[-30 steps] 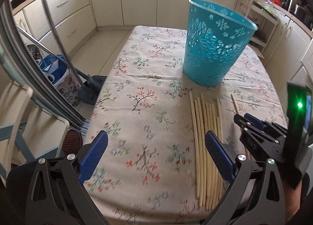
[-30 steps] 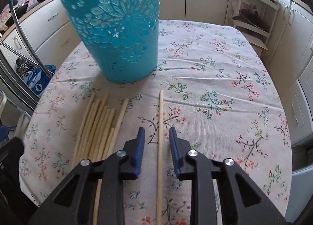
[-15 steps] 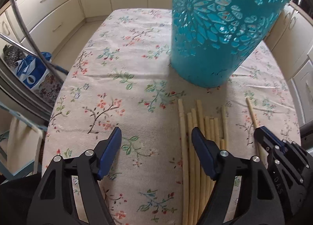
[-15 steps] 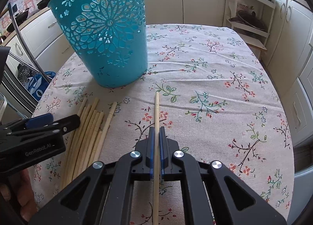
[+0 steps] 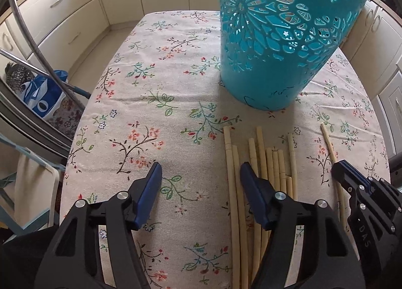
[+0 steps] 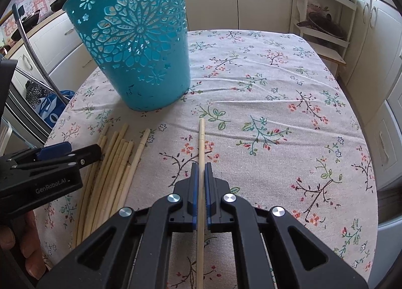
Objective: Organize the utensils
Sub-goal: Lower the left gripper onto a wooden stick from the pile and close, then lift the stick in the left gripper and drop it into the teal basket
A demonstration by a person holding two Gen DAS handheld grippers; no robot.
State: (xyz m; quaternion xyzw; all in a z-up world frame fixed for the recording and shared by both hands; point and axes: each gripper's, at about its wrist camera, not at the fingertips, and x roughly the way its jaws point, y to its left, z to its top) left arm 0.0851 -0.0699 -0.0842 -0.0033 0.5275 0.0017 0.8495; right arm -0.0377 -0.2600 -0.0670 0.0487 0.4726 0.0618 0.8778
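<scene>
Right now a single chopstick (image 6: 201, 153) runs lengthwise between the blue pads of the right gripper (image 6: 200, 170), which is clamped tight on it; its far tip points toward the teal basket (image 6: 135, 45) and its near end passes back under the gripper body. Whether the stick is raised off the cloth cannot be told. To its left on the floral tablecloth (image 6: 276, 118) lies a bundle of chopsticks (image 6: 118, 163), roughly parallel, their far ends near the basket's base and well apart from the held one. Seen from the left wrist, the left gripper (image 5: 199, 175) hovers with its jaws spread wide; its right finger sits over the left edge of the same bundle (image 5: 261, 163), its left finger over bare cloth (image 5: 150, 118). The basket (image 5: 276, 37) stands upright just beyond the sticks. Cream cabinets (image 5: 62, 19) surround the table.
</scene>
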